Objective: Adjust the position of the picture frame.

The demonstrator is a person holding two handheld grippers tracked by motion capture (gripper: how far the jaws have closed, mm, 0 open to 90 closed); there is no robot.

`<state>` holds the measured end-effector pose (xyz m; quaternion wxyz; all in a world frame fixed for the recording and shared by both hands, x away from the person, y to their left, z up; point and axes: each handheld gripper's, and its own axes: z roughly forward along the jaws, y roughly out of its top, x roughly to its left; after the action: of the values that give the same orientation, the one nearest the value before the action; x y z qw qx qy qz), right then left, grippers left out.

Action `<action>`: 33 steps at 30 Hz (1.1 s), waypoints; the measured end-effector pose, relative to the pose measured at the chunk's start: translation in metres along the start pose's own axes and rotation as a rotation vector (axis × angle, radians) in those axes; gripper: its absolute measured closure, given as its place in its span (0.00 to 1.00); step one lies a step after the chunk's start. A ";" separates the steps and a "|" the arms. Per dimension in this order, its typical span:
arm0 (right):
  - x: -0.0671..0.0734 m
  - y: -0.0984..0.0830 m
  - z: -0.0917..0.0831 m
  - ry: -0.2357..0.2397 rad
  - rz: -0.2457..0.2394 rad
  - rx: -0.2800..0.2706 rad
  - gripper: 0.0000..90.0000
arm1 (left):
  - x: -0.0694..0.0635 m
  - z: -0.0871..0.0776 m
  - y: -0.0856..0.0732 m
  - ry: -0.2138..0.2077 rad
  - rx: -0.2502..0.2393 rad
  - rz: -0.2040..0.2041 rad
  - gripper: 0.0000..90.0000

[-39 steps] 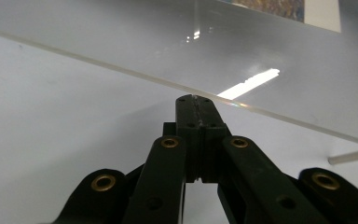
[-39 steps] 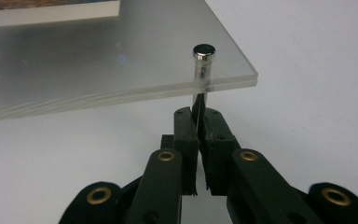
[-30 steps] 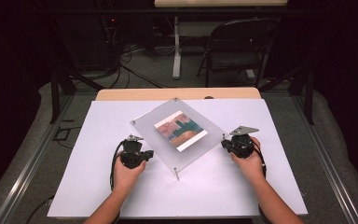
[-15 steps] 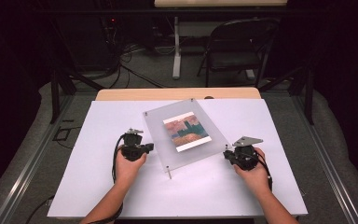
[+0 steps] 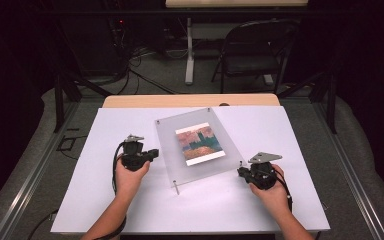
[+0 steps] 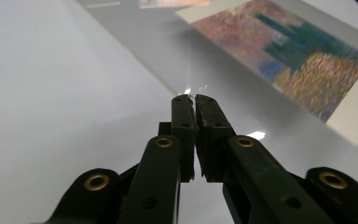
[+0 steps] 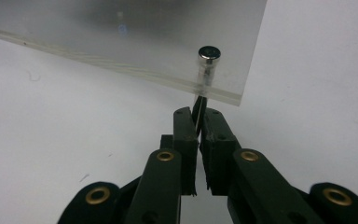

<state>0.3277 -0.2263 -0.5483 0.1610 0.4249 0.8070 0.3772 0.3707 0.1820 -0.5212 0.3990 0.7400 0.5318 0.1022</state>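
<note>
A clear acrylic picture frame [image 5: 169,150] holds a red and teal print [image 5: 200,145] and stands on small metal pins on the white table [image 5: 105,210]. My right gripper [image 5: 240,171] is at the frame's right corner. In the right gripper view, my right gripper [image 7: 199,110] is shut on the thin pin [image 7: 200,103] under the capped standoff [image 7: 209,52]. My left gripper [image 5: 154,152] points at the frame's left edge. Its jaws [image 6: 195,97] have just been opening to a bare slit, with nothing between them, and the tips sit against the acrylic edge [image 6: 168,79].
A wooden strip [image 5: 190,101] runs along the table's far edge. Beyond it stand a folding chair [image 5: 255,55] and a table leg [image 5: 190,50] among floor cables. Bare white tabletop lies left, right and in front of the frame.
The frame has turned clockwise on the table. My right gripper drew back toward the near edge with its corner, while my left gripper moved farther from the near edge, along the left edge.
</note>
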 end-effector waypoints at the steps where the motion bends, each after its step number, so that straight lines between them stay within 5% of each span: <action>1: 0.002 -0.001 0.000 0.009 0.002 0.003 0.95 | 0.001 -0.003 -0.003 0.000 0.003 0.007 0.94; 10: 0.025 -0.005 -0.004 0.064 0.007 0.007 0.95 | -0.003 -0.041 -0.051 -0.049 0.021 0.100 0.76; 20: 0.050 -0.008 -0.006 0.115 -0.012 0.011 0.95 | -0.017 -0.066 -0.083 -0.038 0.035 0.167 0.68; 33: 0.053 -0.010 -0.003 0.141 0.002 0.005 0.95 | -0.033 -0.064 -0.094 -0.091 0.054 0.230 0.70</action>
<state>0.2892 -0.1887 -0.5506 0.1023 0.3986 0.8167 0.4045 0.2534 0.1948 -0.5354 0.3882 0.8105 0.4273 0.0993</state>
